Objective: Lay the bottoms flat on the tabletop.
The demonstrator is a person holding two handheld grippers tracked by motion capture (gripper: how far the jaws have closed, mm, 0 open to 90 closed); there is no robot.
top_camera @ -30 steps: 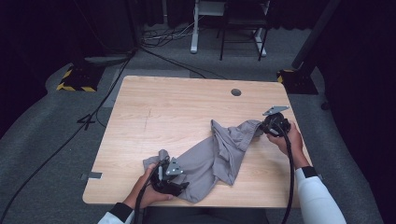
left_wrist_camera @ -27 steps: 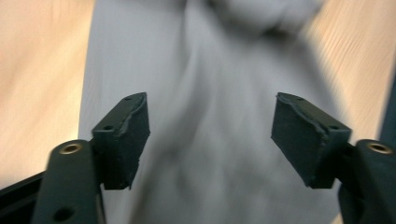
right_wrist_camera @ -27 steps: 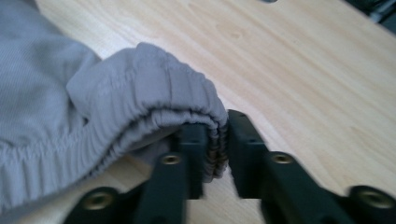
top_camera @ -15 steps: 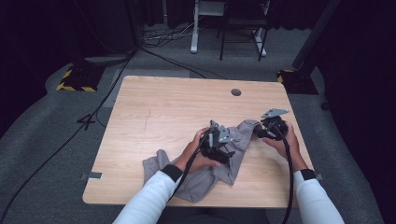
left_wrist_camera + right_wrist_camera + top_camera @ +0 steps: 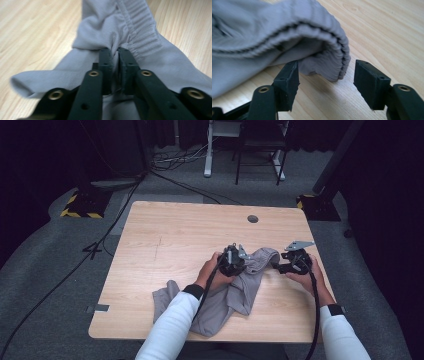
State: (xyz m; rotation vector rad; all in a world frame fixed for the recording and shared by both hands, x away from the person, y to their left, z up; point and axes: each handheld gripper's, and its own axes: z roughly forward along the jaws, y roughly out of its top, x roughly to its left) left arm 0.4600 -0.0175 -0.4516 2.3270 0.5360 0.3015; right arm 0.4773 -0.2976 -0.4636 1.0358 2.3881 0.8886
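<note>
A grey garment (image 5: 226, 295) with an elastic waistband lies crumpled on the wooden table (image 5: 165, 240), trailing toward the near edge. My left gripper (image 5: 235, 261) is shut on a fold of the grey cloth (image 5: 105, 37) just below the waistband (image 5: 140, 27), at the garment's far end. My right gripper (image 5: 280, 266) sits at the waistband's right end. Its jaws stand open, with the gathered waistband edge (image 5: 334, 57) between and just ahead of its fingertips (image 5: 289, 77).
A round cable hole (image 5: 252, 218) sits near the table's far edge. Bare wood stretches across the left and far parts of the table. Cables trail from both grippers toward the near edge. Dark floor with cables and stands surrounds the table.
My left gripper has carried its fold of the garment from the near left corner up to the waistband by the right gripper. The right gripper has stayed put and has let go.
</note>
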